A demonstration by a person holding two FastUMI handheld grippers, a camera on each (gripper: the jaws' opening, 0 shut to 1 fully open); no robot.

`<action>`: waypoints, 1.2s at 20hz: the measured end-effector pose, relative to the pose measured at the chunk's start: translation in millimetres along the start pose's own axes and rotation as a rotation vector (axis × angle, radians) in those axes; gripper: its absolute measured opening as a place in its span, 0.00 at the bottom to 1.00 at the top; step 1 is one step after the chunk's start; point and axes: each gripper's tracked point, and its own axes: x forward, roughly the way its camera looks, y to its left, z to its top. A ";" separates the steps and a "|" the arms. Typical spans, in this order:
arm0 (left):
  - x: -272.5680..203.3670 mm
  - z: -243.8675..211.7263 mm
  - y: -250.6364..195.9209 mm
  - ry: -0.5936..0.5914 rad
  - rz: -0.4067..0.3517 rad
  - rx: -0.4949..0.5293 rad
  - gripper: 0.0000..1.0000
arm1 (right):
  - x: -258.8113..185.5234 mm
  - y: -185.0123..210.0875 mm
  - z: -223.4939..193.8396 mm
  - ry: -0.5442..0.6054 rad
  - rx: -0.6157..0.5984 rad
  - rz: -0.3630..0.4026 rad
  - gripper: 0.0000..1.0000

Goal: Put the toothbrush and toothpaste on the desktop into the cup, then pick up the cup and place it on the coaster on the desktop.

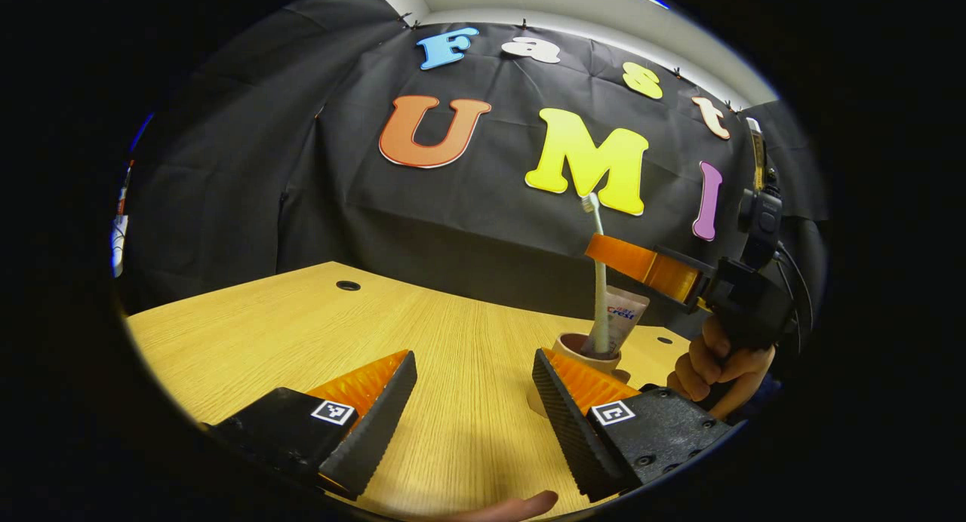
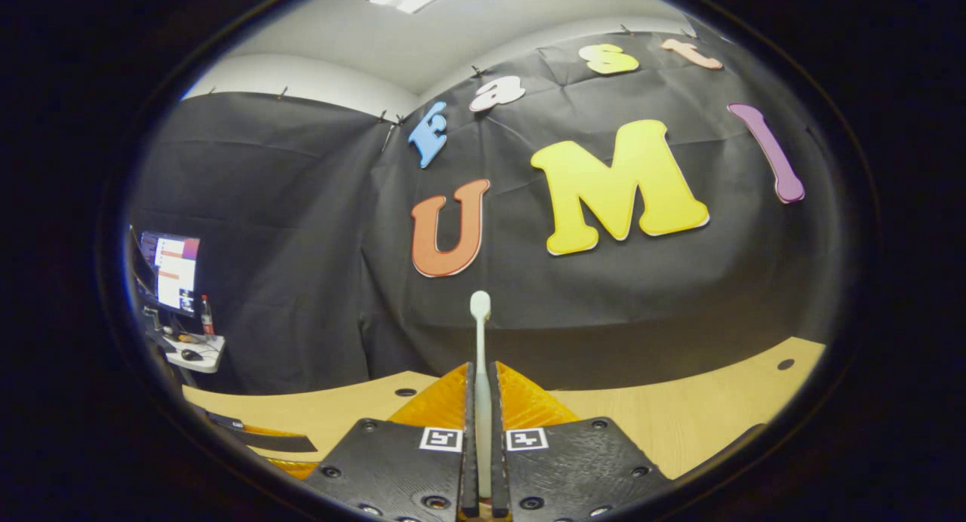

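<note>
Toothpaste (image 1: 625, 316) standing in the cup (image 1: 585, 350), tube end leaning out over the rim. Toothbrush (image 1: 598, 280) upright, bristle head up, lower end down inside the cup beside the tube, shaft pinched by the right tool (image 1: 604, 252), seen from the side in the left gripper view with a hand (image 1: 717, 367) on its grip. Judged from this: both items at the cup, the brush either just being lowered in or about to be let go; whether its foot rests on the cup's bottom cannot be told. Left to do, by the task: freeing the brush, then carrying the cup to the coaster. Cup resting on the counter (image 1: 302, 333), toward its far right part.

In the right gripper view, right tool (image 2: 483, 431) closed narrow, both fingers pressed on the toothbrush (image 2: 481, 341). Left tool (image 1: 472, 390) spread wide over bare counter, holding nothing, its right finger just in front of the cup.
</note>
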 end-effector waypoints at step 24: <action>-10.1 -7.0 -72.1 0.339 -0.134 0.039 0.97 | -165.5 -40.9 97.7 -0.093 -0.128 -0.124 0.95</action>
